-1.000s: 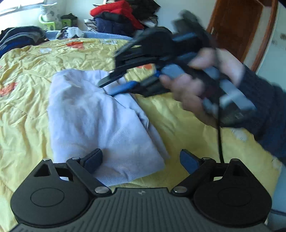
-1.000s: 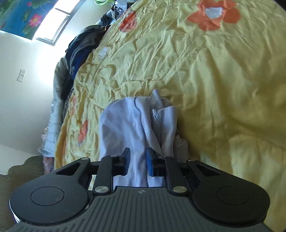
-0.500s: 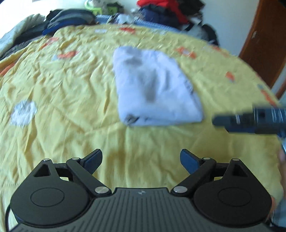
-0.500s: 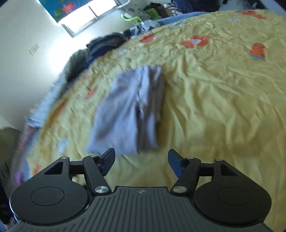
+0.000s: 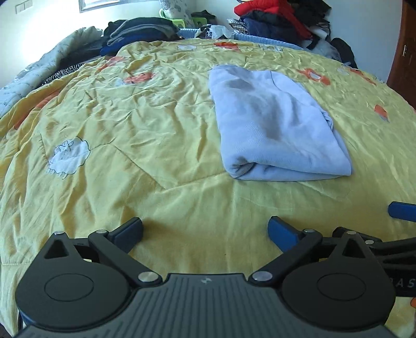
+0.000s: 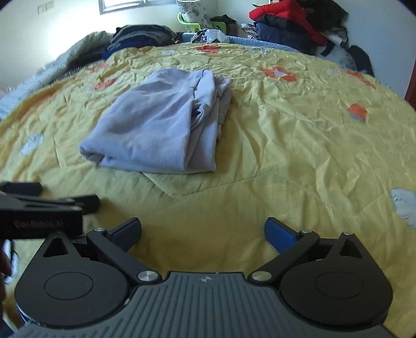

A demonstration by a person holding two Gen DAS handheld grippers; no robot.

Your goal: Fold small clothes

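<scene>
A pale lilac garment (image 5: 275, 127) lies folded into a compact rectangle on the yellow quilt (image 5: 130, 117); it also shows in the right wrist view (image 6: 161, 127), with loose layers bunched along its right side. My left gripper (image 5: 205, 230) is open and empty, well back from the garment near the bed's front. My right gripper (image 6: 202, 230) is open and empty, also back from it. The two grippers are side by side: the right one's blue finger (image 5: 401, 210) shows at the left view's right edge, and the left one's fingers (image 6: 85, 204) show at the right view's left edge.
Piles of dark and red clothes (image 5: 275, 18) and folded dark garments (image 5: 140, 31) line the far edge of the bed. A green basket (image 6: 197, 22) stands by the window. A wooden door (image 5: 405, 46) is at the right. A grey blanket (image 5: 39, 67) lies at the left.
My right gripper let go of the garment, opened and pulled back. My left gripper also drew back from the garment. The garment now lies folded on the quilt.
</scene>
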